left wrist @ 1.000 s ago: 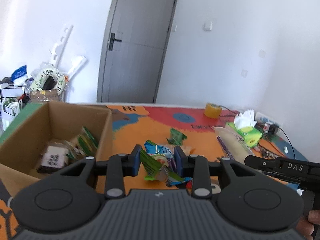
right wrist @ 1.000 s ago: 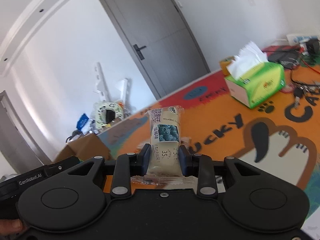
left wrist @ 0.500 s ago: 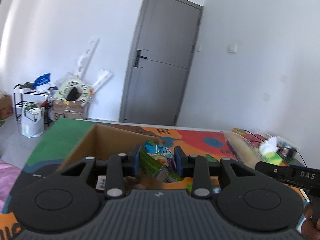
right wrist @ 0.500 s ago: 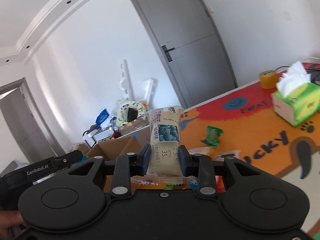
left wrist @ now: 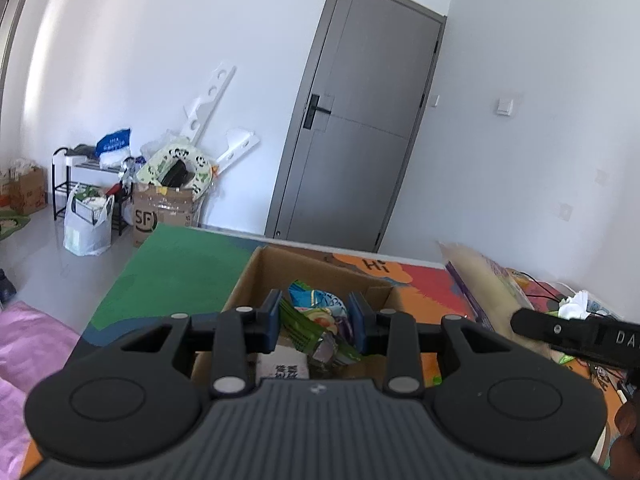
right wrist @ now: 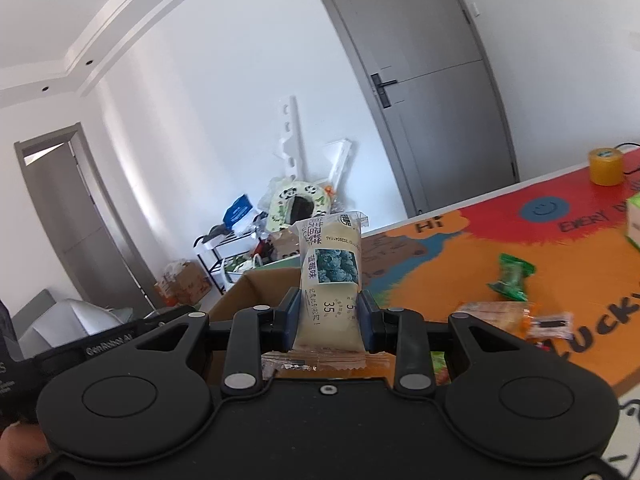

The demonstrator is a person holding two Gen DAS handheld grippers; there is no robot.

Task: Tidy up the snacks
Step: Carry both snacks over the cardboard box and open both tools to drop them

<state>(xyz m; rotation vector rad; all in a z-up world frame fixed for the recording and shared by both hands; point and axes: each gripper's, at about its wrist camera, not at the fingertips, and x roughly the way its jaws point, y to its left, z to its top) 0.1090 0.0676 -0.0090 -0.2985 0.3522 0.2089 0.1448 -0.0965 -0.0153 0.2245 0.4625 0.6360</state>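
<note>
Snacks in both my claws right now, and the cardboard box (left wrist: 256,276) is my landmark. Left of the box, on the floor, there's a white plastic bag (left wrist: 87,224) and a taped carton marked SF (left wrist: 162,208) against the wall. My left gripper (left wrist: 316,320) is clamped on a crinkled green and blue snack packet (left wrist: 316,312), pads pressed to both its sides, and it hangs right above the open box; under it, inside the box, a white packet with dark print (left wrist: 283,368) lies on the bottom. Behind the box stands the grey door (left wrist: 360,128). Right of the box, a long pale bag (left wrist: 492,288) lies on the bright mat (left wrist: 420,284). Over in the right wrist view, my right gripper (right wrist: 327,316) is squeezing a cream blueberry snack pouch (right wrist: 330,276), held upright, its lower part pinched between the pads, with the box's corner (right wrist: 256,284) just behind and to the left of it. Further right of the box, on the mat (right wrist: 460,248), a small green wrapped snack (right wrist: 512,276), an orange-tinted clear packet (right wrist: 496,312), and a yellow tape roll (right wrist: 606,166) by the far edge.
</note>
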